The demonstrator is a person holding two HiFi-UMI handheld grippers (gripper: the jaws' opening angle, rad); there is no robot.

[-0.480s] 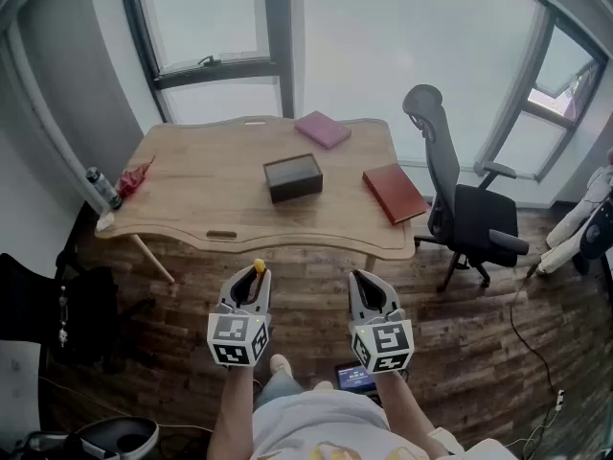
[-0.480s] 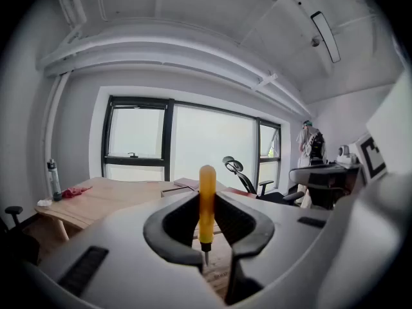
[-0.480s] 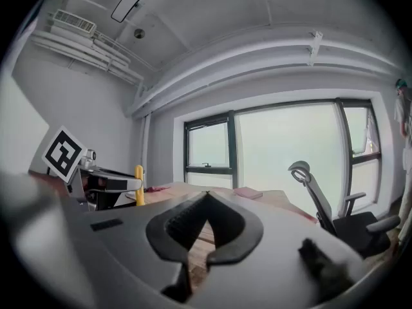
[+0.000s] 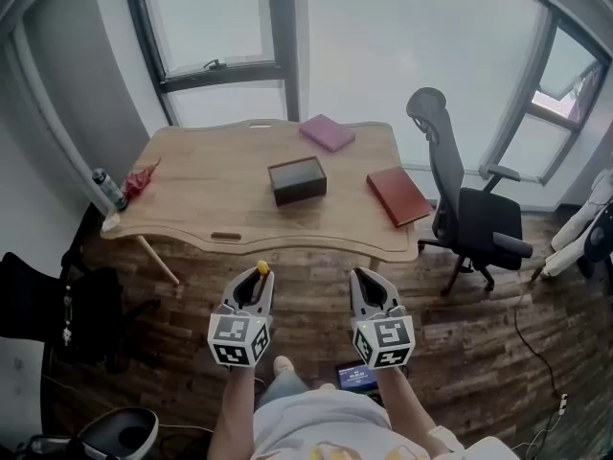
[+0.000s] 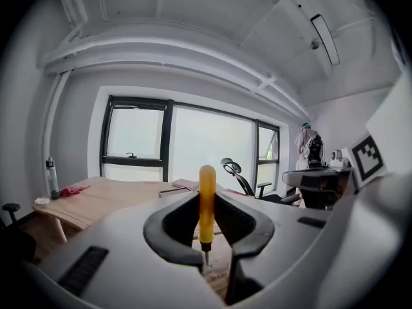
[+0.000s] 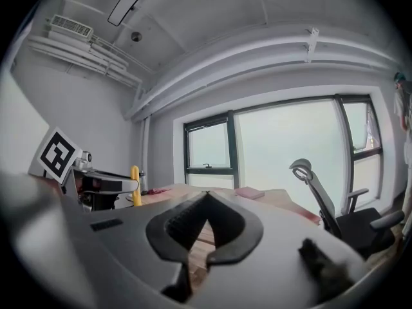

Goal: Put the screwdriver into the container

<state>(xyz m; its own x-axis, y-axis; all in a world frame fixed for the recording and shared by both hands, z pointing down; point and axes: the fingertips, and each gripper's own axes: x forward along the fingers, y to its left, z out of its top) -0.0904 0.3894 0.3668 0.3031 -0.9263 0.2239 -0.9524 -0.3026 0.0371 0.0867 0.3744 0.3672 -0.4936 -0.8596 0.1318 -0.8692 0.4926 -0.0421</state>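
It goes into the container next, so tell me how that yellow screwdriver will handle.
Probably stiff and light: the screwdriver is a slim tool, held upright by the left gripper. Its smooth round handle may pivot between the fingers, and would likely roll if laid on the table.

Wooden desk (image 4: 201,199), black office chair (image 4: 469,214), wide windows (image 4: 402,56), dark plank floor (image 4: 479,343).

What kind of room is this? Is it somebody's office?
Most likely an office or study room. There's a big wooden desk, a black swivel chair beside it, and tall windows behind.
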